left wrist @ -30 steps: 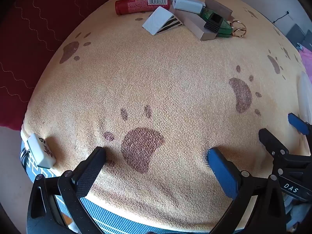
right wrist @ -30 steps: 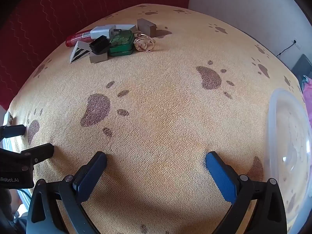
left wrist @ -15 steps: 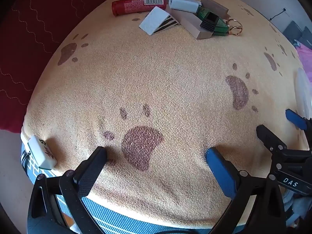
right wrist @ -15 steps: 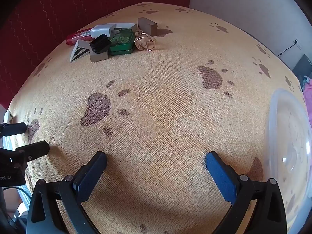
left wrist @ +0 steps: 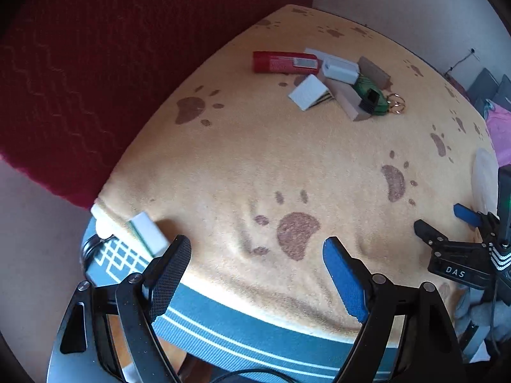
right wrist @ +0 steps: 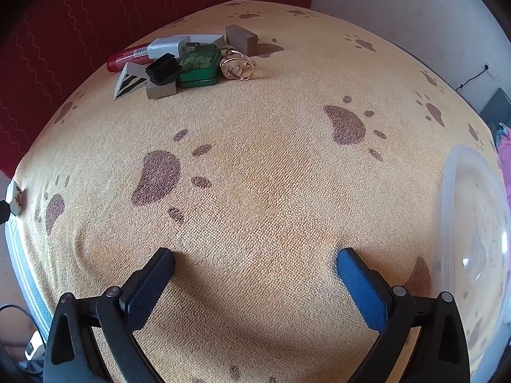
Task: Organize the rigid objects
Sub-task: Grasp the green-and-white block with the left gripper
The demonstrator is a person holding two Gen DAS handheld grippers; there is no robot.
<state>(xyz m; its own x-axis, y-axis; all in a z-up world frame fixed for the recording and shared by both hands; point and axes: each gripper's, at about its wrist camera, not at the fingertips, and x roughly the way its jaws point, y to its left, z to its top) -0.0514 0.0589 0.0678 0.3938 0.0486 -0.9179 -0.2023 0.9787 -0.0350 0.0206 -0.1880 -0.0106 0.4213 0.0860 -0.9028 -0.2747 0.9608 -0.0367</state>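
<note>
A pile of small rigid objects lies at the far side of the paw-print cloth: a red tube (left wrist: 282, 62) (right wrist: 127, 56), a white adapter (left wrist: 339, 69) (right wrist: 166, 47), a striped white wedge (left wrist: 309, 92) (right wrist: 129, 80), a grey block (left wrist: 346, 100), a green tin (right wrist: 199, 65) with a black ribbed cap (right wrist: 163, 68) on it, and key rings (right wrist: 238, 65). A small white block (left wrist: 149, 233) sits at the cloth's near left edge. My left gripper (left wrist: 255, 265) hangs above the near edge, its jaws closing with nothing between them. My right gripper (right wrist: 255, 271) stands open and empty over the cloth.
A clear plastic bowl (right wrist: 472, 239) stands at the right edge of the cloth. A separate brown block (right wrist: 241, 40) lies behind the pile. A red curtain (left wrist: 80, 63) hangs behind the table. Teal striped fabric (left wrist: 239, 328) shows below the cloth's front edge.
My left gripper has lifted and pulled back, so the pile looks farther and the table's front edge now shows; its jaws have narrowed a little. The right gripper has kept still.
</note>
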